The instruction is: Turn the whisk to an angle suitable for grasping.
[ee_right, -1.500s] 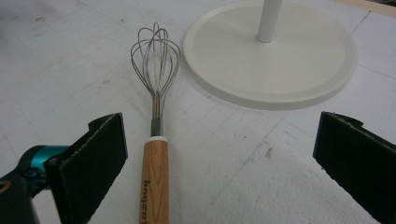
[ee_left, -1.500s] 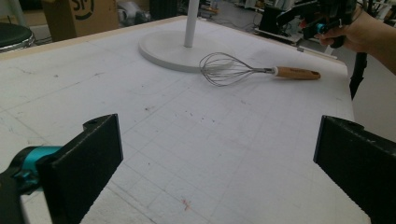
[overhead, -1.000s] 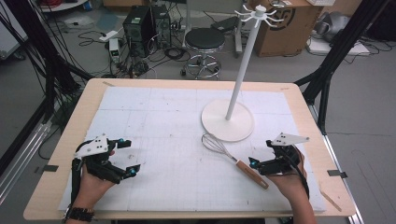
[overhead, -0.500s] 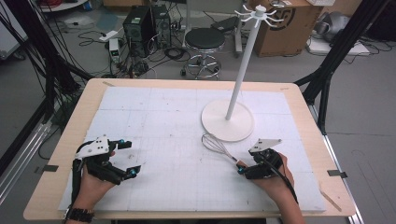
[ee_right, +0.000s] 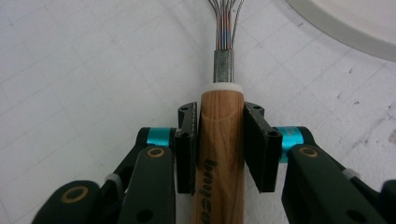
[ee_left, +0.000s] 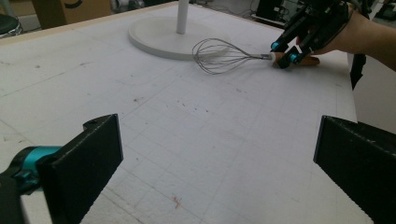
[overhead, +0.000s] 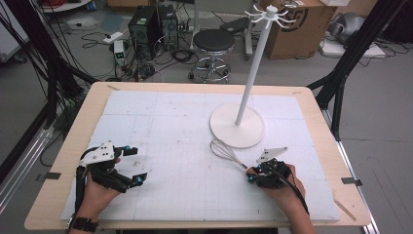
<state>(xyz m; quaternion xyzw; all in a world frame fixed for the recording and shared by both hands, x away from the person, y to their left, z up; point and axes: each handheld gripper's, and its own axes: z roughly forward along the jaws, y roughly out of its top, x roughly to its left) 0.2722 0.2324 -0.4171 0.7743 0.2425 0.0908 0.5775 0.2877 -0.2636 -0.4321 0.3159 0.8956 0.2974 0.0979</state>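
Item: wire whisk (overhead: 231, 156), wooden handle, white collar and metal ferrule. It lies flat on the white gridded mat (overhead: 160, 126) toward the table's right front quarter, its wire balloon (ee_left: 219, 56) pointing at the round base of the white hook stand (overhead: 237, 126) and just beside that base's rim; whether wire and rim touch cannot be told.

Holder: right gripper (ee_right: 219, 140). A second ago it hung spread beside the handle's outer end, nearer the table's right edge; it has since come in over the handle and down onto it, and its jaws have just been closing with the wooden handle (ee_right: 220, 154) between them. The right gripper view shows the left pad flat against the wood close below the collar and the right pad just beside it (a sliver of mat shows there), so it reads as pinching the handle. The whisk has not left the mat.

Judgement: the grasp looks made, the lift not yet begun. Hanging the whisk on the hooks (overhead: 271, 12) atop the stand seems the likely aim.

Other gripper: left gripper (overhead: 130, 165), near the table's left front corner, unmoved, jaws spread wide over bare mat, holding nothing.

Surroundings: wooden table (overhead: 73, 146); stool (overhead: 213, 41) and cardboard box (overhead: 304, 29) beyond.
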